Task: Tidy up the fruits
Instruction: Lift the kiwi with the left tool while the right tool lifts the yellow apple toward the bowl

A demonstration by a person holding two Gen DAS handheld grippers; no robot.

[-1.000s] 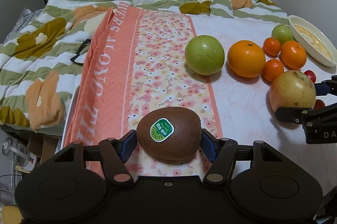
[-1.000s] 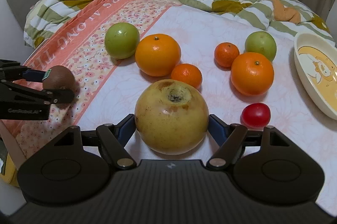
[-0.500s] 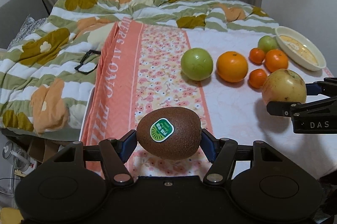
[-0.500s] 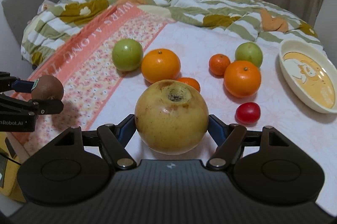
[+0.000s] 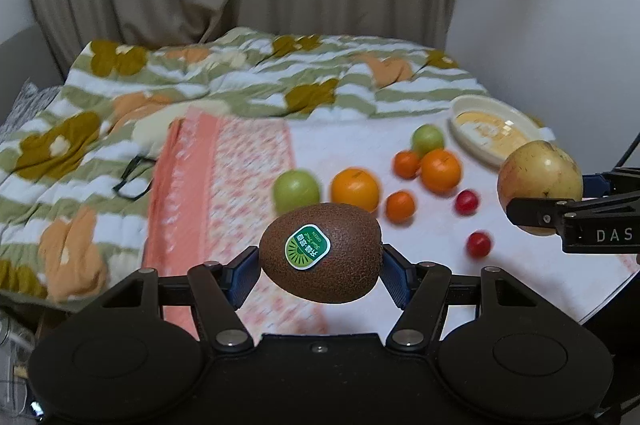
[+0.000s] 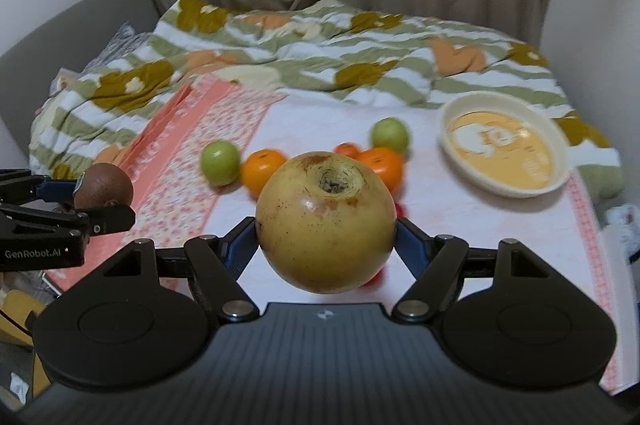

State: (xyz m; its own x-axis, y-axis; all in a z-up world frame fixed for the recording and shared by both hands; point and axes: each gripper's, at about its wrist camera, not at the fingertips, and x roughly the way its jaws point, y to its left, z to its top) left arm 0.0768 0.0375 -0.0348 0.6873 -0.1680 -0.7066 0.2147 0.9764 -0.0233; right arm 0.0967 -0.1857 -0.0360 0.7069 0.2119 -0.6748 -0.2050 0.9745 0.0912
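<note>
My left gripper is shut on a brown kiwi with a green sticker, held in the air above the bed. My right gripper is shut on a large yellow pomegranate, also lifted clear. Each gripper shows in the other's view: the kiwi at the left, the pomegranate at the right. On the white cloth lie two green apples, several oranges and tangerines, and two cherry tomatoes.
A cream bowl with a yellow inside sits at the back right of the cloth. A pink floral cloth lies to the left, with black glasses on the striped green quilt. Curtains hang behind the bed.
Both grippers have risen with their fruit, so the bed and the fruit on it look smaller and farther away. The two cherry tomatoes near the pomegranate's old place now show fully.
</note>
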